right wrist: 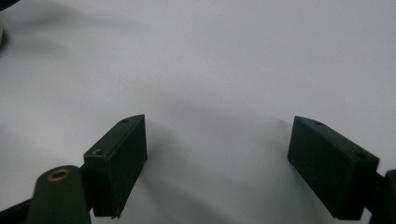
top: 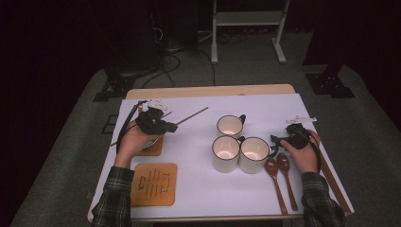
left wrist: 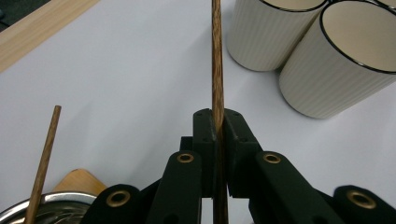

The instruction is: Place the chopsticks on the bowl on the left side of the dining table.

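Observation:
My left gripper (top: 173, 126) (left wrist: 217, 127) is shut on a thin wooden chopstick (top: 191, 115) (left wrist: 216, 56) that runs on past the jaws toward the mugs. A second chopstick (top: 115, 141) (left wrist: 44, 158) leans in a metal bowl (left wrist: 56, 207) under my left hand. My right gripper (top: 275, 140) (right wrist: 217, 158) stands open over the white table cover (right wrist: 210, 60), with nothing between its jaws. It is just right of the mugs.
Three cream mugs (top: 230, 126) (top: 225, 153) (top: 254, 154) (left wrist: 341, 60) stand mid-table. Two wooden spoons (top: 275, 177) lie in front of my right hand, and long sticks (top: 333, 182) lie along the right edge. The bowl sits on a wooden coaster (top: 153, 147) (left wrist: 79, 179); another coaster (top: 153, 184) lies nearer.

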